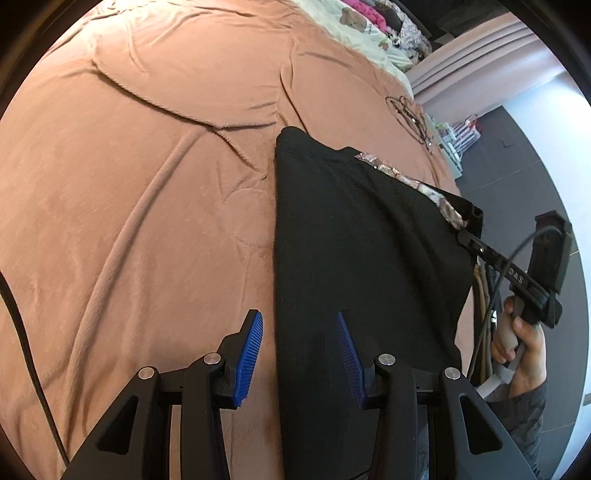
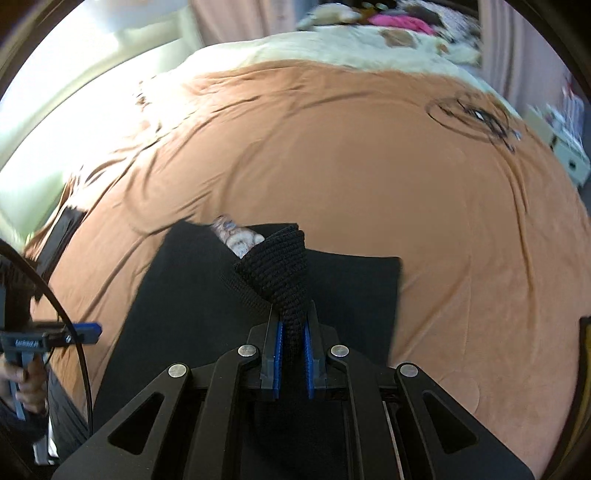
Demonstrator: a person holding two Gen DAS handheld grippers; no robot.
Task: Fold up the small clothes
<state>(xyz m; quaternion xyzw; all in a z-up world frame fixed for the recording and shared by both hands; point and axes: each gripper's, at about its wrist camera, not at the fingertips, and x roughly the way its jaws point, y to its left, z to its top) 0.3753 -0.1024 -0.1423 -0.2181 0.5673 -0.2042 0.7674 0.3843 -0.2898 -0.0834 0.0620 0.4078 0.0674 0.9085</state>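
My right gripper [image 2: 291, 328] is clamped on a bunched corner of the black knit garment [image 1: 354, 236], the fabric standing up in a tight pleat between the blue pads [image 2: 308, 360]; my left gripper [image 1: 300, 343] hangs with its jaws spread wide and nothing between them, astride the garment's near left edge. The garment lies spread on the orange bedspread [image 1: 147, 184], toward the bed's right side, with a strip of patterned lining [image 1: 402, 179] showing along its far edge. The step in hand, as I judge it, is carrying the pinched corner over to make a fold. To do it well I would close the left gripper on the matching corner, lift both to the same height so the edge travels straight, and lay the layer down without dragging the cloth underneath, which looks soft and prone to rucking. As for containers, no basket, box or drawer for finished pieces is clear in either view; a heap of mixed fabrics [image 2: 399, 22] lies at the far end of the bed, too blurred to itemise.
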